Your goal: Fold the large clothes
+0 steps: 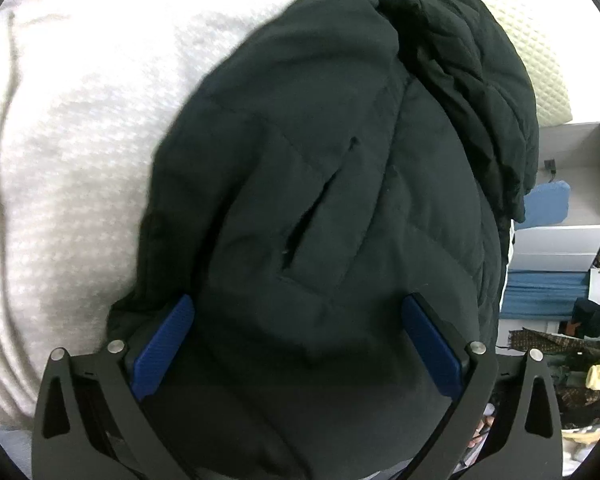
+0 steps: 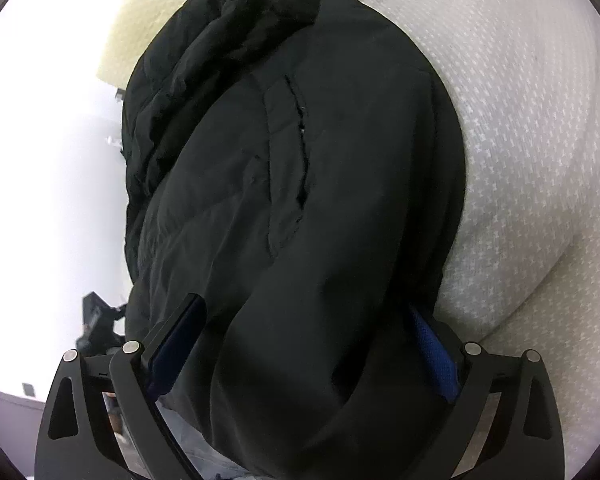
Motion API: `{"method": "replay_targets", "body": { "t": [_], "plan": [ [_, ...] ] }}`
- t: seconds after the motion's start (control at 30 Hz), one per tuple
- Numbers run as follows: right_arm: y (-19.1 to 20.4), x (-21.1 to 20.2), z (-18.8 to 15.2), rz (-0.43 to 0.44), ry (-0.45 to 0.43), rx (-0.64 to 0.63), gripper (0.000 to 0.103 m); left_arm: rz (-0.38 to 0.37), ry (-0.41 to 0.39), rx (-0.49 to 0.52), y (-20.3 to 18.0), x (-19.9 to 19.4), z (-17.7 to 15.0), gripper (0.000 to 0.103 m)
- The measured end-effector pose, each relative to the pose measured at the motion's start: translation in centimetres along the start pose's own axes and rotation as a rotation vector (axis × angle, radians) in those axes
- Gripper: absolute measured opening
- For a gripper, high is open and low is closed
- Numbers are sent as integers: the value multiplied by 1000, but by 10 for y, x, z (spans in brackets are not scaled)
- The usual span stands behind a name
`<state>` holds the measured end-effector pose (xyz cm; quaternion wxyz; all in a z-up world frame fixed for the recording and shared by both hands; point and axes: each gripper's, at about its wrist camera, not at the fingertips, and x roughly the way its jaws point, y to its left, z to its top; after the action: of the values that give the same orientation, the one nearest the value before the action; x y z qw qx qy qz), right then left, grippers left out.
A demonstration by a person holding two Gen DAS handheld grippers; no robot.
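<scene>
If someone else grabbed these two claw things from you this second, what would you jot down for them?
Left gripper: jaws spread wide, with the dark padded jacket bulging between the blue pads; whether it is clamped is unclear.
Right gripper: the same, wide around a thick fold of the jacket.
Jacket: bunched into a compact bundle on the white textured bed cover, pocket slit facing up, a crumpled part at the far end.
Done: it appears folded over at least once.
Left: probably tidying the crumpled far end and settling the bundle flat.
</scene>
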<state>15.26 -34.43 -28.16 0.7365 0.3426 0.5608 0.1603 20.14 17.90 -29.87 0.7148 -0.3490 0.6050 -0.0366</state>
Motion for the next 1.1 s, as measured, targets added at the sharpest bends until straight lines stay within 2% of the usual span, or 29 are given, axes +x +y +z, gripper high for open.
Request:
{"method": "replay_targets", "body": {
  "t": [0.1,0.23,0.3,0.37,0.47,0.6,0.73,0.83,0.9,0.93,0.97,1.0,1.07,1.1],
  "plan": [
    [0,1,-1,-4,0,1,98,52,-8,21,0,-14,-1,103],
    [-4,-3,-3,1,-5,12,97,152,-64,24,5,-37,8,103],
    [-4,-3,-3,2,-5,12,98,181,-48,13,9,-34,13,103],
    [-6,-5,-4,5,-6,15,98,183,7,8,12,-20,16,103],
    [-8,-4,-4,5,-4,18,98,136,111,41,7,7,16,103],
    [-16,-2,-4,-4,13,41,98,125,126,23,9,17,23,103],
    [-22,2,-2,14,21,73,98,2,163,-3,14,20,28,102],
    [-20,1,-1,68,15,73,99,-111,184,65,1,22,23,100],
    [-15,1,-2,116,11,64,99,-140,179,139,-13,20,17,92],
    [-13,0,-2,135,9,56,98,-154,178,161,-16,18,14,83],
    [-10,-2,-2,158,5,47,98,-163,175,180,-19,15,12,69],
    [-6,-4,-3,183,1,34,95,-176,173,189,-20,12,11,63],
    [4,-6,-4,210,-5,-4,79,-212,160,199,-22,2,10,37],
    [10,-8,-4,199,-11,-28,62,-227,149,202,-25,-3,10,31]
  ]
}}
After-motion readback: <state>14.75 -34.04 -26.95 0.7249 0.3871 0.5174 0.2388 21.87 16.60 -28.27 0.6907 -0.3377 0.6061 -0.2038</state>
